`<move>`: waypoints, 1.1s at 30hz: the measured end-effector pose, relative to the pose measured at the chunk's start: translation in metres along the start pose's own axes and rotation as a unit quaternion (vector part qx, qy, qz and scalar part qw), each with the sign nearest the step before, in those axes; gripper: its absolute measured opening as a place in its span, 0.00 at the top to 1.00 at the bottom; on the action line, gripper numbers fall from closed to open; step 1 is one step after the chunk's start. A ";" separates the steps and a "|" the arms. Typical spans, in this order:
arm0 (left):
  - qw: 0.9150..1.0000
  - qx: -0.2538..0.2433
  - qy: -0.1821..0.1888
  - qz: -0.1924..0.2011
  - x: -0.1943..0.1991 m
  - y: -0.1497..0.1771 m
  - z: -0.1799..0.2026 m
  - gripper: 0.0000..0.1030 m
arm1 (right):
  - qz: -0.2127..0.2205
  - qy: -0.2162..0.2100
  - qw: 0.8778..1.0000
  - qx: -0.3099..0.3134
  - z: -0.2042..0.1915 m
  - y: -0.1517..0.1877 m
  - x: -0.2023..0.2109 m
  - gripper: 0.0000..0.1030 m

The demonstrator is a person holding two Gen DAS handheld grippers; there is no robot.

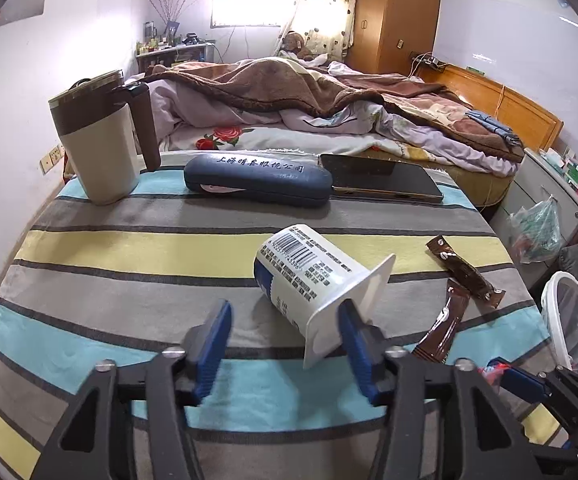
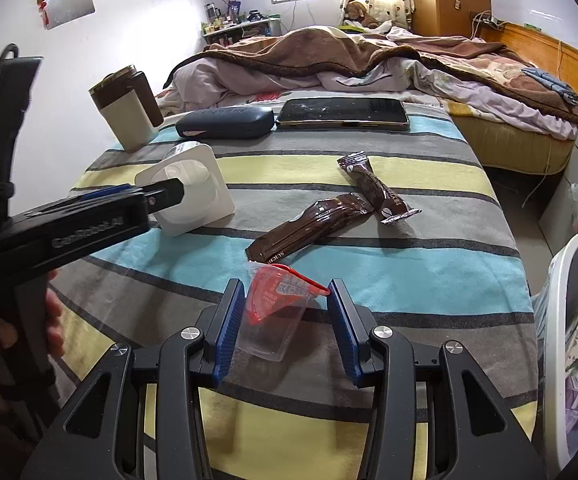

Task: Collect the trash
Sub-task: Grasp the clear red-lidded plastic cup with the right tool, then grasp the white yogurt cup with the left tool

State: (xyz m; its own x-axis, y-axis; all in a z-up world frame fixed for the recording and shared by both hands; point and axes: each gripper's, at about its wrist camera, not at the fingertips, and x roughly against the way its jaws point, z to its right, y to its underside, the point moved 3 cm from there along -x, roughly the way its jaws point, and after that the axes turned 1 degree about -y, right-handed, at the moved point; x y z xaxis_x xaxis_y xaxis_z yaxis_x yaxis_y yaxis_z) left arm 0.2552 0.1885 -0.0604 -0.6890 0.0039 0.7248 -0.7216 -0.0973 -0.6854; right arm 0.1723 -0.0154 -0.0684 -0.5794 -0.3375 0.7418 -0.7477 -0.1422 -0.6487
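Observation:
A white yogurt cup (image 1: 313,280) lies on its side on the striped tablecloth; it also shows in the right wrist view (image 2: 191,196). My left gripper (image 1: 285,320) is open, its right finger at the cup's rim, the cup partly between the fingers. A clear plastic cup with a red peeled lid (image 2: 277,308) lies between the fingers of my right gripper (image 2: 287,300), which is open around it. Two brown snack wrappers (image 2: 313,220) (image 2: 377,188) lie in the middle of the table, also in the left wrist view (image 1: 465,268).
A beige and brown mug (image 1: 101,144), a dark blue glasses case (image 1: 257,178) and a phone (image 1: 385,180) stand along the table's far edge. A white bin (image 2: 565,320) stands at the right of the table. A bed (image 1: 309,96) lies beyond.

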 end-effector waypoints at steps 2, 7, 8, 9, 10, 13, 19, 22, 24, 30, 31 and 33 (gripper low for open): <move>1.000 0.000 -0.002 -0.001 -0.002 -0.001 0.000 0.58 | 0.000 -0.001 1.000 0.000 0.000 0.000 0.000 0.56; 1.000 0.003 0.003 -0.008 -0.009 -0.001 0.001 0.73 | -0.001 -0.003 1.000 -0.001 0.001 0.000 -0.001 0.56; 1.000 0.003 0.003 -0.009 -0.010 -0.001 0.001 0.78 | -0.001 -0.004 1.000 -0.001 0.000 0.000 -0.001 0.56; 1.000 0.002 0.006 -0.010 -0.010 -0.001 0.002 0.79 | -0.001 -0.004 1.000 -0.001 0.001 0.000 -0.001 0.56; 1.000 0.002 0.007 -0.009 -0.009 0.000 0.002 0.81 | -0.001 -0.003 1.000 -0.001 0.001 0.000 -0.001 0.56; 1.000 -0.003 0.008 -0.004 -0.007 -0.001 0.003 0.90 | 0.000 -0.002 1.000 0.000 0.001 0.000 -0.001 0.56; 1.000 0.003 0.015 -0.002 -0.001 0.001 0.000 0.91 | 0.003 -0.001 1.000 0.000 0.001 0.000 0.001 0.56; 1.000 0.005 0.014 0.003 0.005 0.002 -0.003 0.91 | 0.005 0.003 1.000 0.001 0.001 0.001 0.002 0.56; 1.000 0.007 0.014 0.005 0.010 0.004 -0.004 0.91 | 0.008 0.005 1.000 0.000 0.001 0.001 0.004 0.56; 1.000 0.010 0.015 0.012 0.025 0.008 -0.004 0.91 | 0.018 0.013 1.000 -0.003 0.002 0.004 0.013 0.57; 1.000 0.009 0.015 0.013 0.028 0.009 -0.004 0.91 | 0.021 0.014 1.000 -0.003 0.001 0.004 0.014 0.57; 1.000 0.008 0.015 0.018 0.036 0.011 -0.004 0.91 | 0.024 0.015 1.000 -0.007 0.002 0.004 0.017 0.57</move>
State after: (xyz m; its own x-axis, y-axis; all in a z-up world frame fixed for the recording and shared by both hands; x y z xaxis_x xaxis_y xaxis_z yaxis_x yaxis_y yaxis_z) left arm 0.2223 0.1917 -0.0425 -0.7162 0.0300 0.6973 -0.6955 -0.1139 -0.7095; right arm 0.1597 -0.0242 -0.0588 -0.6247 -0.3153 0.7143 -0.7224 -0.1137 -0.6820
